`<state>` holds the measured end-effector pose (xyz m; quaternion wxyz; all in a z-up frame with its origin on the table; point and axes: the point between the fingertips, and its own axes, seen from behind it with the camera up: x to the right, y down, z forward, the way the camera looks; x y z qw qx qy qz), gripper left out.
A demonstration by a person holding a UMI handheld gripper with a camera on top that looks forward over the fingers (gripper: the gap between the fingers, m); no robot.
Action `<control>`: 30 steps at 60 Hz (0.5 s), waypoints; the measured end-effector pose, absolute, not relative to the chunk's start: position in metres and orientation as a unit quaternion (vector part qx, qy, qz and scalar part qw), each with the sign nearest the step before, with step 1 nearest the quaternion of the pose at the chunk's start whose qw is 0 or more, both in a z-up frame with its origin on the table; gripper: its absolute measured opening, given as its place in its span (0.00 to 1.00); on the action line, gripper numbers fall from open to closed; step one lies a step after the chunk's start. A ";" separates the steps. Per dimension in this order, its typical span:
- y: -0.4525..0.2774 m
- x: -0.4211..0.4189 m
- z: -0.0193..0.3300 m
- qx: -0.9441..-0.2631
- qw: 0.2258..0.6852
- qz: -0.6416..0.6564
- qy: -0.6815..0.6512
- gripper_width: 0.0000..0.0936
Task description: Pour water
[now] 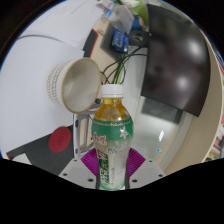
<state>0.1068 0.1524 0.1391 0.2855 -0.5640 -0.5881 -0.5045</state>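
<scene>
My gripper (111, 165) is shut on a plastic bottle (112, 135) with a green label and a yellow cap (111, 92). The magenta pads (93, 162) press on both sides of the bottle's lower body. The bottle stands upright between the fingers, held above a white table (165, 135). A beige paper cup (74, 83) with a printed label lies tipped just beyond the bottle's cap, to its left, its open mouth facing me.
A dark monitor or laptop (175, 65) stands beyond the bottle to the right. A green plant with thin stems (124, 40) and a blue box (120, 38) sit at the back. A dark flat object (62, 138) lies left of the fingers.
</scene>
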 end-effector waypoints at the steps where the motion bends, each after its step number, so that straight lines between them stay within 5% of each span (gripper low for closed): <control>1: 0.148 0.108 0.141 -0.580 0.293 -0.497 -0.575 0.35; 15: 0.114 0.095 0.149 -0.813 0.451 -0.206 -0.304 0.35; 23: 0.124 0.096 0.159 -0.842 0.522 0.018 -0.133 0.35; 30: 0.127 0.116 0.155 -0.823 0.563 0.068 -0.043 0.35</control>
